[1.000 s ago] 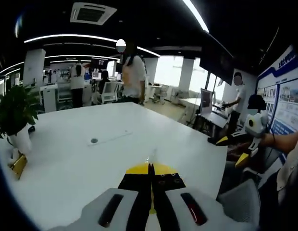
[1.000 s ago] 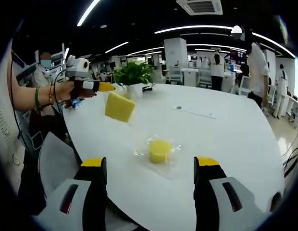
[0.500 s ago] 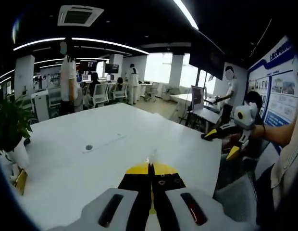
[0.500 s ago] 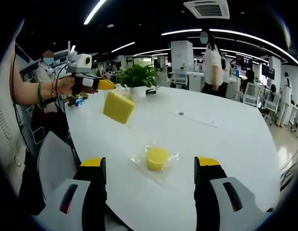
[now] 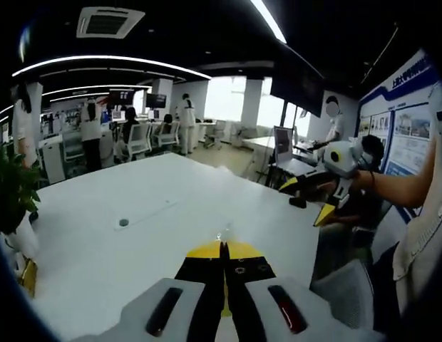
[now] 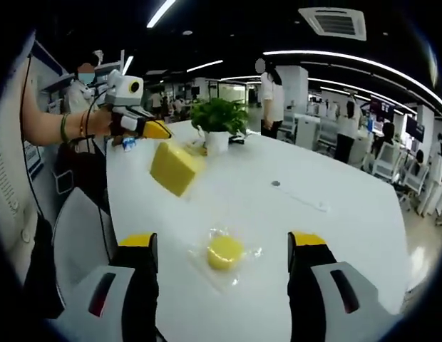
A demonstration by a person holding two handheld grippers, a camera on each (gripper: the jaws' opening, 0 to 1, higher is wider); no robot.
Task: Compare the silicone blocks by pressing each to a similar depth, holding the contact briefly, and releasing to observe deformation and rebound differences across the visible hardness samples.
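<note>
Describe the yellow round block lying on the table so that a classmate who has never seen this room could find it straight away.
Start at the big white table, then look between the right gripper's two open jaws. There lies the round yellow block, sitting on a clear plastic wrapper. Unlike the flat square yellow block held up in the air by the left gripper, it is a small disc resting on the tabletop.

This is a large open-plan office. Long white linear ceiling lights run across a dark ceiling fitted with a square air-conditioning vent. A broad white meeting table fills the foreground, bearing a green potted plant in a white pot. Behind it stand rows of desks with white office chairs, people standing among them, bright windows and a blue-and-white display board on the wall.
</note>
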